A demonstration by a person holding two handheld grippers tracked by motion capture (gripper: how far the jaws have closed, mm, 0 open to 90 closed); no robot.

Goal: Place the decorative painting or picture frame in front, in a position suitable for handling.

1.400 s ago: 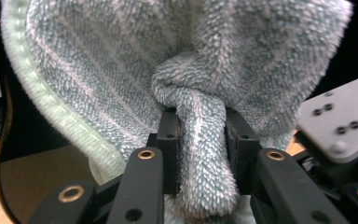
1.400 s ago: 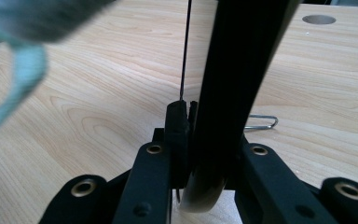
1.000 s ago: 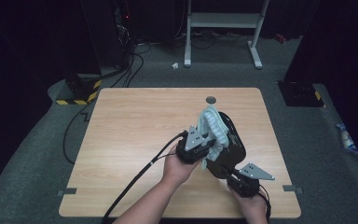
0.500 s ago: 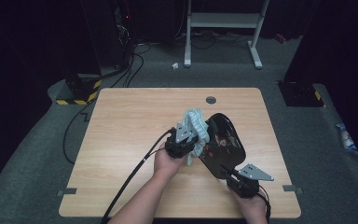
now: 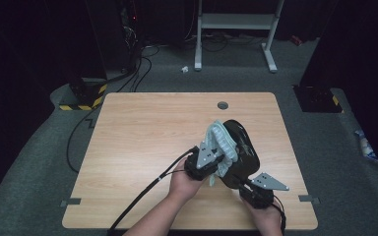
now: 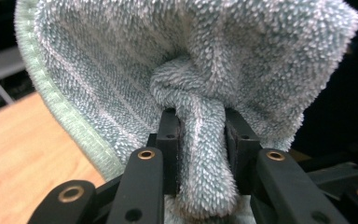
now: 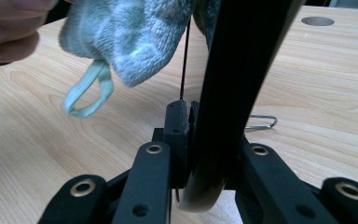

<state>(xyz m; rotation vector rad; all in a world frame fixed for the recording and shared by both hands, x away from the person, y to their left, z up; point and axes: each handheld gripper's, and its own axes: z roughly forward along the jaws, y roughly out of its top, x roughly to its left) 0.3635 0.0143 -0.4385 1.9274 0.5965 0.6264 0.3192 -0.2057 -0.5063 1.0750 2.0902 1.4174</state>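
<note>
Left gripper (image 5: pixel 211 160), clamped on cloth (image 5: pixel 221 140), swipes back up across pan (image 5: pixel 238 152); right gripper (image 5: pixel 248 184) grips pan handle, steady; wiping continues.

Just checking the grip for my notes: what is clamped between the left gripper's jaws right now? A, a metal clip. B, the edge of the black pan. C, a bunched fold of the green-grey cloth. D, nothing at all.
C: in the left gripper view, the left gripper has both pads pressed on a bunched fold of the cloth.
</note>
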